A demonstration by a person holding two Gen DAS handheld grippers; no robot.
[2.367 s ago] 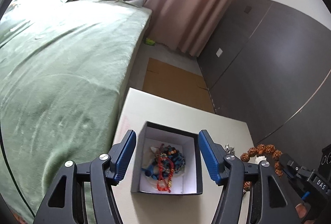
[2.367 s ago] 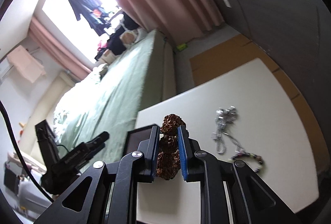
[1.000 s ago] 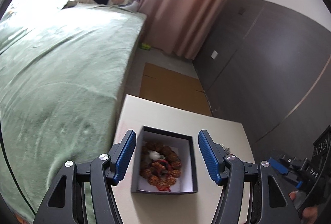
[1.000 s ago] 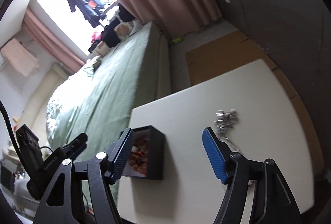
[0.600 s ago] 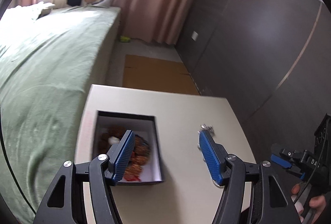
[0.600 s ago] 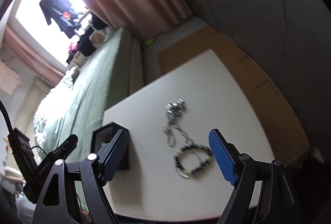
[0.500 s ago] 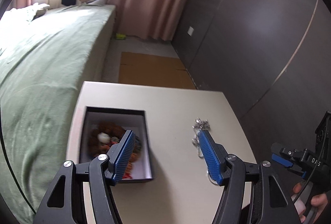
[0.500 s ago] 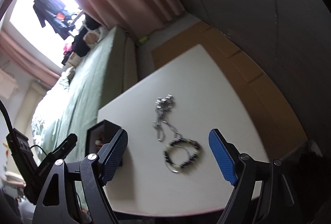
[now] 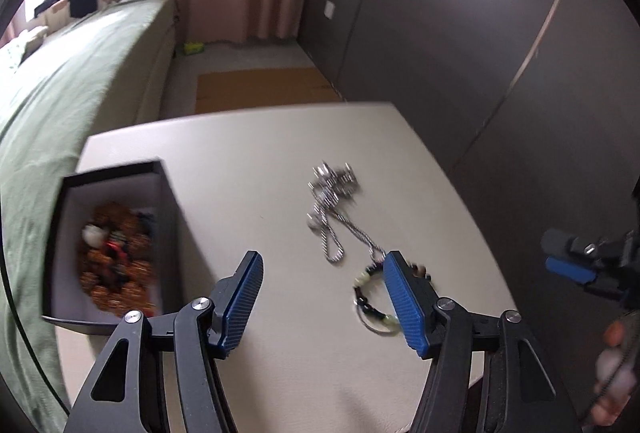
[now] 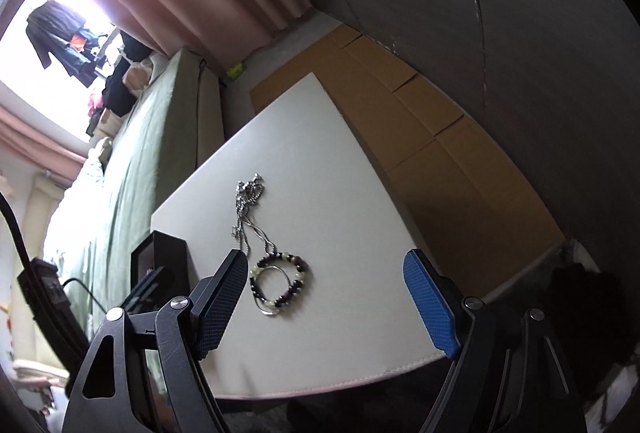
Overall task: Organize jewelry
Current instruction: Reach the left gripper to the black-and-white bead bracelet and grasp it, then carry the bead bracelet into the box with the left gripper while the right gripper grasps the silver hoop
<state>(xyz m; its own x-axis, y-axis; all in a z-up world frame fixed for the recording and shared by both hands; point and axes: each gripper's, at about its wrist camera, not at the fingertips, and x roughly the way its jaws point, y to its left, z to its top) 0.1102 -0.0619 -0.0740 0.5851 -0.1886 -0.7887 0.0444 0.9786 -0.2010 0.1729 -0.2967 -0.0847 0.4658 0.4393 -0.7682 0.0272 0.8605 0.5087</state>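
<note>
Both claws (image 9: 322, 299) (image 10: 326, 303) agape, empty, over bracelet (image 10: 280, 283).

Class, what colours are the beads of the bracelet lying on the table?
Dark, near-black beads alternating with pale cream ones on the bracelet; clearest in the right wrist view.

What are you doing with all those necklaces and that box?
A person is tidying jewelry into a black box using two hand-held grippers. The box sits on the white table and already holds a brown beaded bracelet among other pieces. A silver chain necklace and a dark-and-pale beaded bracelet lie on the table outside it. The left gripper and right gripper are both open and empty, above the table near that bracelet.
</note>
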